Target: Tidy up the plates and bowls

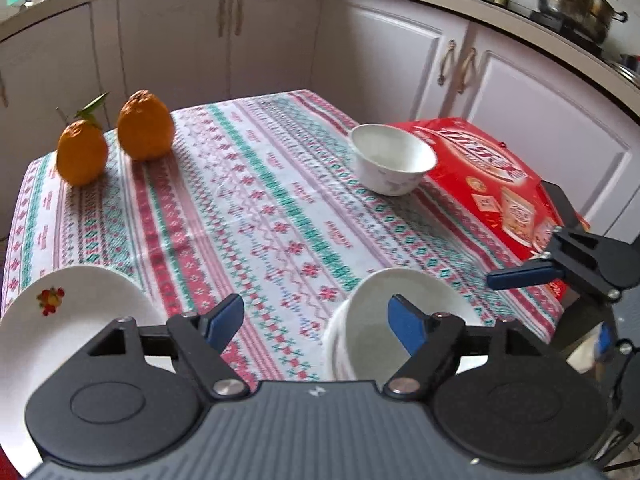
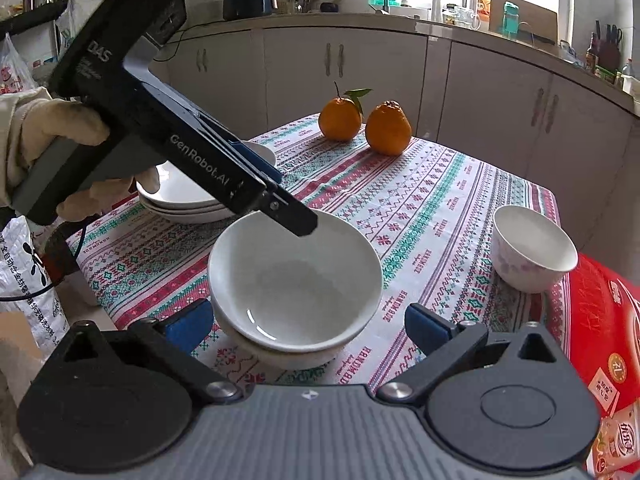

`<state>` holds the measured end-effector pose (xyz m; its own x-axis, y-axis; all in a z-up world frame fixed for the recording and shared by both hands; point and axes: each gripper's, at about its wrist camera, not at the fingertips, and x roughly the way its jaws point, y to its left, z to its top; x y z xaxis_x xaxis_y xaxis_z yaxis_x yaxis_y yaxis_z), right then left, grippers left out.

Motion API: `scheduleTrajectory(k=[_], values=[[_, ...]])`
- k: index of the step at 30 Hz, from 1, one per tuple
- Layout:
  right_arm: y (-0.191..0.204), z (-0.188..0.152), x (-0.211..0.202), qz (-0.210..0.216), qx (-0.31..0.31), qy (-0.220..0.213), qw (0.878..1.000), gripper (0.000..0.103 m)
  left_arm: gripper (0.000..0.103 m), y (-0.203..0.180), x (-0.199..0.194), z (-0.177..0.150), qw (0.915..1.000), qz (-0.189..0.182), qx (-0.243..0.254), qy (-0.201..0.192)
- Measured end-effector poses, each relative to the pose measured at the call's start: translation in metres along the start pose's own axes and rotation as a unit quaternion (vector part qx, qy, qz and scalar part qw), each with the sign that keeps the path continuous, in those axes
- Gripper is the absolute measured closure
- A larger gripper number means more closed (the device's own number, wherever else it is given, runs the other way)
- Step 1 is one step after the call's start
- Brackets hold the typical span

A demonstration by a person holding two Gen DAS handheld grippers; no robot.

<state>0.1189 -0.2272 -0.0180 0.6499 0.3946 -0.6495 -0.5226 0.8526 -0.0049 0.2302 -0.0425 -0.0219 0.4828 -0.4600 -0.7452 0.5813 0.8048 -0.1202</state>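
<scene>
Two white bowls are stacked (image 2: 296,280) near the table's front edge; the stack also shows in the left wrist view (image 1: 372,320). My left gripper (image 1: 316,320) is open and empty, its right finger over the stack's rim. My right gripper (image 2: 308,324) is open around the stack without gripping it. A small white floral bowl (image 1: 392,158) stands apart beside a red box; it also shows in the right wrist view (image 2: 532,248). A stack of white plates (image 2: 184,196) lies at the table's left; its top plate (image 1: 60,320) has a fruit print.
Two oranges (image 1: 116,140) sit at the far side of the patterned tablecloth (image 1: 256,208). The red box (image 1: 496,176) lies on the right edge. Kitchen cabinets (image 1: 280,40) stand behind the table. A white printed sack (image 2: 28,276) stands on the floor at the left.
</scene>
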Motion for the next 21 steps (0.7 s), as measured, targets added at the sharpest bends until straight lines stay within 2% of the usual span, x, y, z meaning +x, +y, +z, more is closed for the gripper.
scheduleTrajectory(k=[8, 13, 16, 21], values=[[-0.005, 0.001, 0.000, -0.010, 0.002, 0.005, 1.000, 0.000, 0.024, 0.024, 0.003, -0.009, 0.9997, -0.005, -0.025, 0.004], [-0.006, 0.003, -0.003, -0.011, -0.003, 0.007, 1.000, 0.000, 0.024, 0.024, 0.006, -0.008, 0.9998, -0.005, -0.018, 0.012], [-0.008, 0.002, -0.009, -0.014, -0.008, 0.007, 1.000, 0.000, 0.024, 0.021, 0.001, 0.000, 0.9996, -0.022, -0.016, 0.003], [-0.026, 0.003, -0.027, -0.024, 0.005, -0.001, 1.000, 0.000, 0.024, 0.006, 0.002, 0.025, 0.9991, -0.038, 0.016, -0.010]])
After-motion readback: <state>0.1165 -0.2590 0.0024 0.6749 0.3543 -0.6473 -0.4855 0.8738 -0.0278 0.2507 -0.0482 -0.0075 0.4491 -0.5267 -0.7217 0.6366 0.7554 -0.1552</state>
